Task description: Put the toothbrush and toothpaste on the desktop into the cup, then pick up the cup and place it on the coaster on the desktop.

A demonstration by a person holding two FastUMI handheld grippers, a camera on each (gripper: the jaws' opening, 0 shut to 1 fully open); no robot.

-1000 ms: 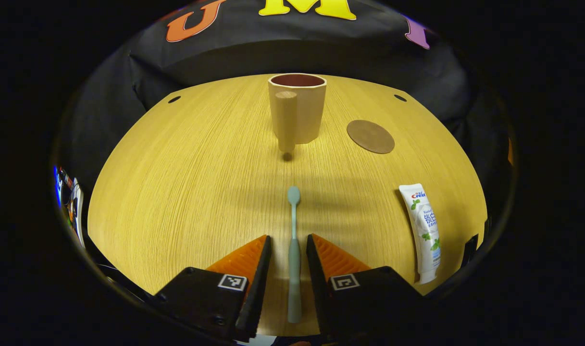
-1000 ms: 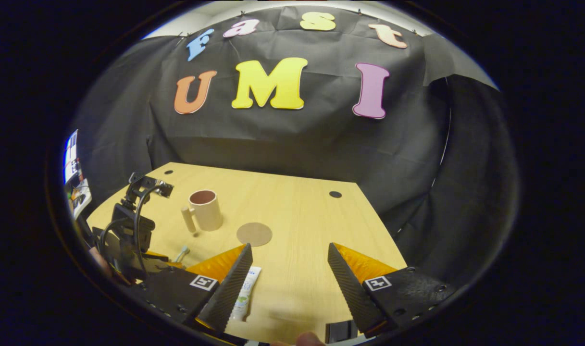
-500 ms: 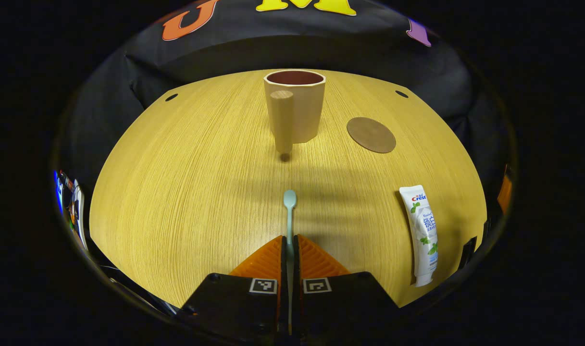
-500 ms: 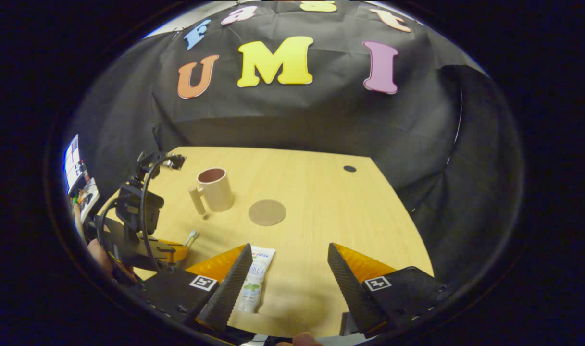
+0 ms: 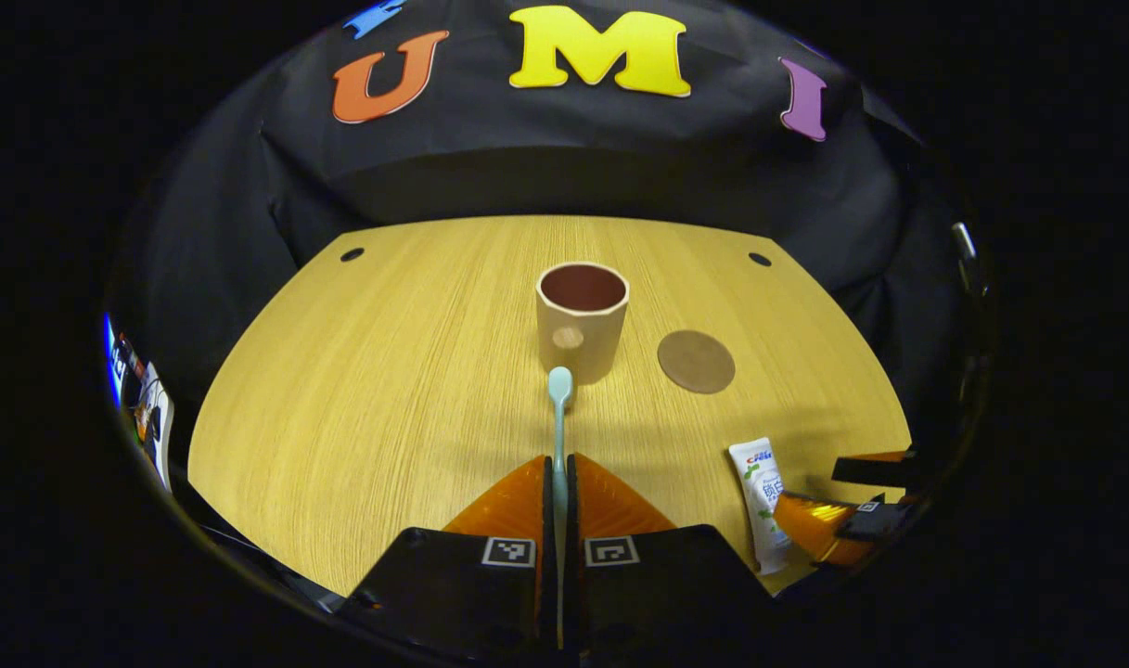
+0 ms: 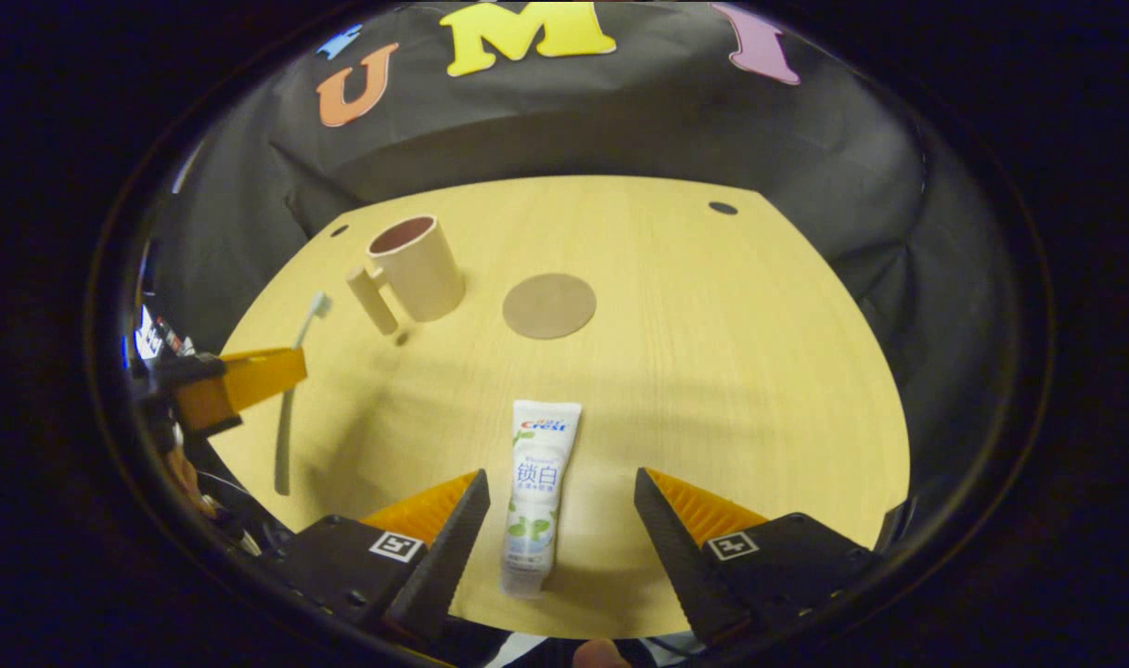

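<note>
Toothbrush (image 5: 558, 408) now off the desk, clamped in the left gripper (image 5: 558, 482) and raised toward the far cup (image 5: 582, 320); right gripper (image 6: 555, 506), wide, has closed in around the flat toothpaste (image 6: 538, 492).

Toothbrush (image 5: 558, 408) lifted, pale green; toothpaste (image 6: 536, 492) flat on desk; cup (image 5: 582, 317) upright beside coaster (image 5: 696, 361)

Cup (image 6: 416, 267) at the desktop's (image 6: 712, 371) rear, coaster (image 6: 549, 305) just right, toothpaste (image 6: 538, 494) nearer, toothbrush (image 6: 293, 390) seemingly lifted at left.
</note>
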